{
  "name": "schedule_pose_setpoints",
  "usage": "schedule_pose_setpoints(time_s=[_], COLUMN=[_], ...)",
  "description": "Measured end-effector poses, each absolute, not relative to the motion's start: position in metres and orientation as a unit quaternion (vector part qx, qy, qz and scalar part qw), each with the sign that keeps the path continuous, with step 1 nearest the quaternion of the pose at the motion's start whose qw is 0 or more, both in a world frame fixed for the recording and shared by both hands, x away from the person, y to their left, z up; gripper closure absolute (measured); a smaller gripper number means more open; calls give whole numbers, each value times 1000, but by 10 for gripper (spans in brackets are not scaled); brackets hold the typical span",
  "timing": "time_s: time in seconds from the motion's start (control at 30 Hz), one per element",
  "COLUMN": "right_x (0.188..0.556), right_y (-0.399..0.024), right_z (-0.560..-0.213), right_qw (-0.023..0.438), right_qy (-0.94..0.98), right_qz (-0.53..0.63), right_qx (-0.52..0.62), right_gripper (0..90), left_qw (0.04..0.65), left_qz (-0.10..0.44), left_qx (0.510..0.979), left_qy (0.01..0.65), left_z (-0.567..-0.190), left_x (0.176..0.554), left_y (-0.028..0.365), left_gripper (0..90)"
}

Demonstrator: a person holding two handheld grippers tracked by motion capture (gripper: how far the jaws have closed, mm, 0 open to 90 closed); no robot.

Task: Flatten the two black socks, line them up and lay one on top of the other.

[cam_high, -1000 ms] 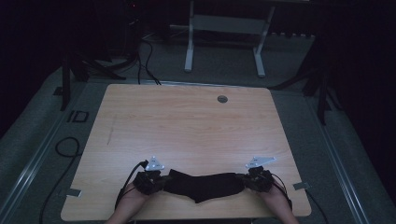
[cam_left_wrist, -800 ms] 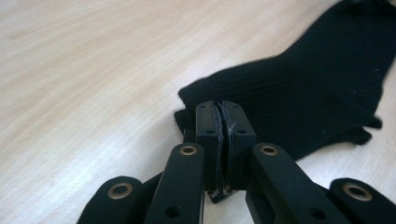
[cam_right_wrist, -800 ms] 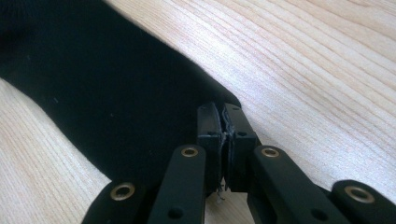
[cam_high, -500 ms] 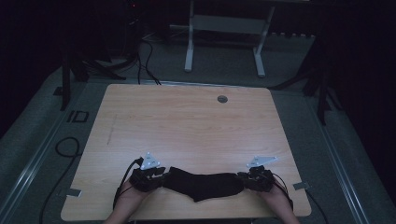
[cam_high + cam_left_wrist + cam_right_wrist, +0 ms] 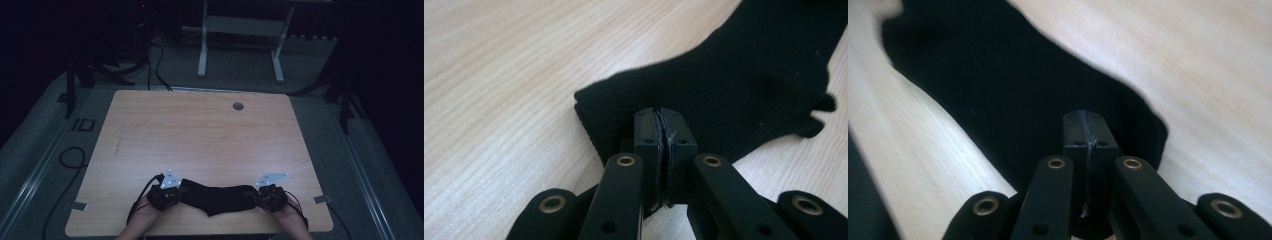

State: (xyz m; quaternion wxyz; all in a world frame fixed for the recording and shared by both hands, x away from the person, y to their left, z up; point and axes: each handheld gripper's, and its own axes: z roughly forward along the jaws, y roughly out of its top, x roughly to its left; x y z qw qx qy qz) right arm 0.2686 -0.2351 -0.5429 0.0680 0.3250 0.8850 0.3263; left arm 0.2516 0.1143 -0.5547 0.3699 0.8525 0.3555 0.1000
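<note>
High view puts my two tongs low in the frame, near the table's (image 5: 200, 140) front edge, with the black sock (image 5: 216, 199) stretched between them just left of bottom centre. My left gripper (image 5: 658, 137) has its jaws pressed together on the ribbed cuff end, and the fabric looks doubled there, so I judge both layers are caught. My right gripper (image 5: 1089, 142) is likewise clamped tight, pinching the sock's other end at its rounded edge. The risk I see is in the thinness of each bite: only a small fold sits between the pads on either side, and a harder pull apart could drag the knit out of one pinch, letting that end drop to the wood. The right gripper view is smeared, so I cannot judge how deep that hold goes. Working this near the front edge, a released end might also slide off the table.
</note>
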Motion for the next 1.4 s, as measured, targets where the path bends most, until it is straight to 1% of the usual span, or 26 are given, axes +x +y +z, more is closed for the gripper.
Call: schedule_pose_setpoints(time_s=[0.1, 0.17, 0.23, 0.5, 0.7, 0.87, 1.13, 1.27, 1.3, 1.33, 1.4], right_x=[274, 277, 282, 304, 327, 346, 353, 353, 353, 351, 349], right_y=[-238, -241, -244, -246, -247, -250, -249, -250, -250, -249, -248], right_z=[-550, -549, -549, -549, -548, -548, -548, -547, -546, -544, -541], right_qw=[61, 80, 77, 97, 109, 104, 101, 88, 82, 81, 89], right_qy=[883, 884, 881, 878, 874, 864, 866, 864, 862, 860, 861], right_qz=[323, 316, 318, 311, 307, 312, 312, 321, 329, 335, 340], right_qx=[333, 336, 341, 351, 362, 380, 376, 379, 378, 376, 368], right_gripper=[894, 894, 895, 895, 895, 895, 889, 865, 846, 825, 755], left_qw=[370, 370, 374, 382, 382, 390, 393, 400, 401, 405, 417], left_qz=[93, 93, 94, 90, 101, 109, 113, 103, 102, 101, 96], left_qx=[851, 851, 850, 846, 844, 839, 835, 834, 834, 832, 829], left_qy=[361, 360, 358, 360, 362, 363, 367, 365, 365, 364, 361], left_z=[-557, -558, -558, -559, -559, -561, -562, -561, -561, -560, -559], left_x=[253, 253, 255, 268, 286, 303, 313, 311, 311, 310, 308], left_y=[118, 118, 118, 112, 106, 106, 106, 106, 106, 106, 107], left_gripper=[895, 896, 895, 895, 894, 893, 889, 820, 776, 700, 629])
